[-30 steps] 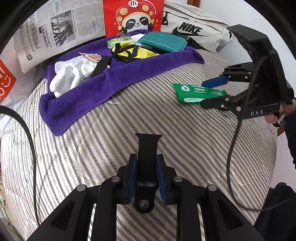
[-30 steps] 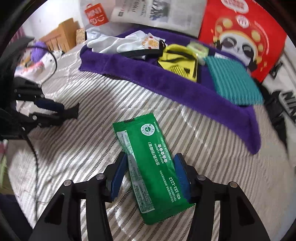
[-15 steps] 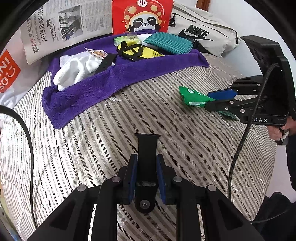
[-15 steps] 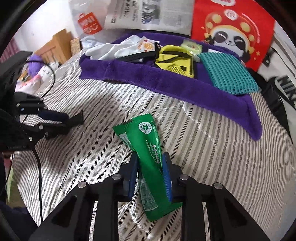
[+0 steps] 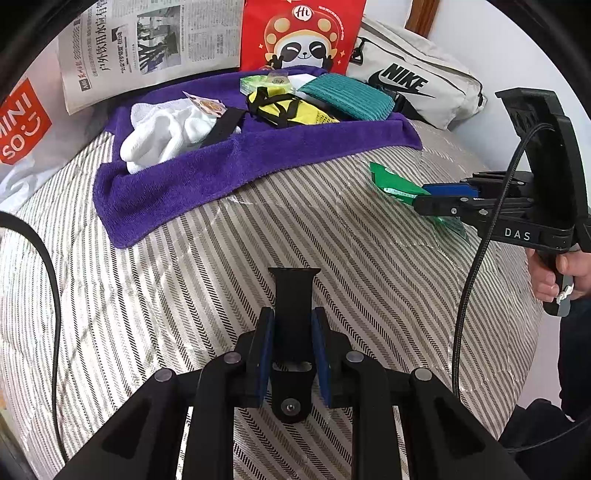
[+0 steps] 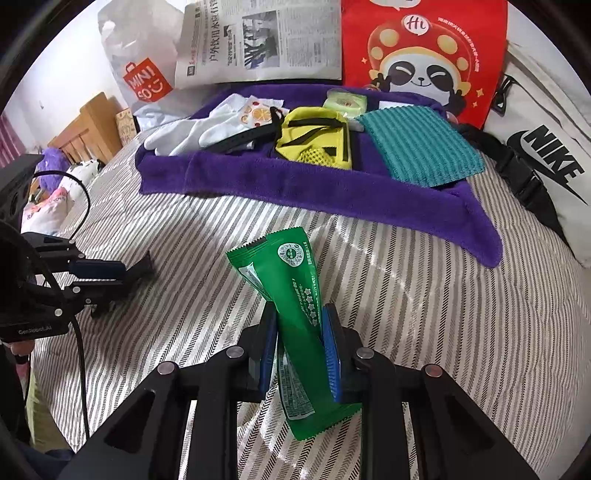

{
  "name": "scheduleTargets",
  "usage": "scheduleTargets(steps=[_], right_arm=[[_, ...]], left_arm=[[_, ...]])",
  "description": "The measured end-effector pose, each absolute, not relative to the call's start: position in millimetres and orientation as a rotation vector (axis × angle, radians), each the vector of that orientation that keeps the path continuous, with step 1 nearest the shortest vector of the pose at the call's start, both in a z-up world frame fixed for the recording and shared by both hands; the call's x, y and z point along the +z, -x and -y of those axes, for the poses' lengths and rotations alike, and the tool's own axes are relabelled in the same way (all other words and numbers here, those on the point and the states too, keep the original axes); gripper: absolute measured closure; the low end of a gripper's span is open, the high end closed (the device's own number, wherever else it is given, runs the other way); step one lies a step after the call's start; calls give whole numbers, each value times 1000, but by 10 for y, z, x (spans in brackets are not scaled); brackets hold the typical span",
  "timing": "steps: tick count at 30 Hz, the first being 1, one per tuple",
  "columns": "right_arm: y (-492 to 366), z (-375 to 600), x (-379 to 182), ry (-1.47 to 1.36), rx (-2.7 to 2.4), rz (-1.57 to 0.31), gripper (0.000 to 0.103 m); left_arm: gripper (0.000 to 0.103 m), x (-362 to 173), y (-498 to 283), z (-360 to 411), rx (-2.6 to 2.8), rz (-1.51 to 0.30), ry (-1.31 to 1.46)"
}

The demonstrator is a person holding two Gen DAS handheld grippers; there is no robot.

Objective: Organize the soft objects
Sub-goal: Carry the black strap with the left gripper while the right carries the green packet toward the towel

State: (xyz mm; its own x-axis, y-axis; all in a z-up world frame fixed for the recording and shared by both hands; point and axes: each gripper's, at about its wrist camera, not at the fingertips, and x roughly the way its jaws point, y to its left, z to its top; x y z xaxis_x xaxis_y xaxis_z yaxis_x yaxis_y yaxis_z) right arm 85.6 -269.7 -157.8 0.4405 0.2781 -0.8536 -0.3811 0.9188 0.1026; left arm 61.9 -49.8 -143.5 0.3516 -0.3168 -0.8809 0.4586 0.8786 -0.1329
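Observation:
A green snack packet [image 6: 295, 288] stands pinched on its edge between the blue pads of my right gripper [image 6: 299, 332], its far end raised off the striped bedcover [image 6: 424, 314]. In the left wrist view the same packet [image 5: 395, 182] sticks out of the right gripper [image 5: 439, 195] at the right. My left gripper [image 5: 293, 339] is shut on a black strap [image 5: 293, 295] that points away over the bedcover. Behind lies a purple towel [image 6: 332, 192] with white gloves [image 6: 192, 133], a yellow pouch [image 6: 317, 140] and a teal cloth [image 6: 417, 147] on it.
A newspaper [image 5: 147, 44], a red panda bag [image 5: 303, 33] and a white Nike bag [image 5: 417, 88] stand along the back. At the left is a Miniso bag [image 5: 22, 122]. A black cable [image 5: 480, 258] hangs from the right gripper, held by a hand [image 5: 554, 277].
The right gripper's jaws closed on the green packet, which went from lying flat to standing on edge with its far end lifted. The left gripper kept the strap and stayed in place.

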Motion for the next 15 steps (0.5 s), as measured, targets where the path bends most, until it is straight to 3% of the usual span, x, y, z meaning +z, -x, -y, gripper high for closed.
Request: scheduleTargets(steps=[15], right_arm=[[-951, 2744, -1443, 67, 403, -1025, 79]], left_arm=[[83, -1158, -665, 476, -481, -1040, -142]])
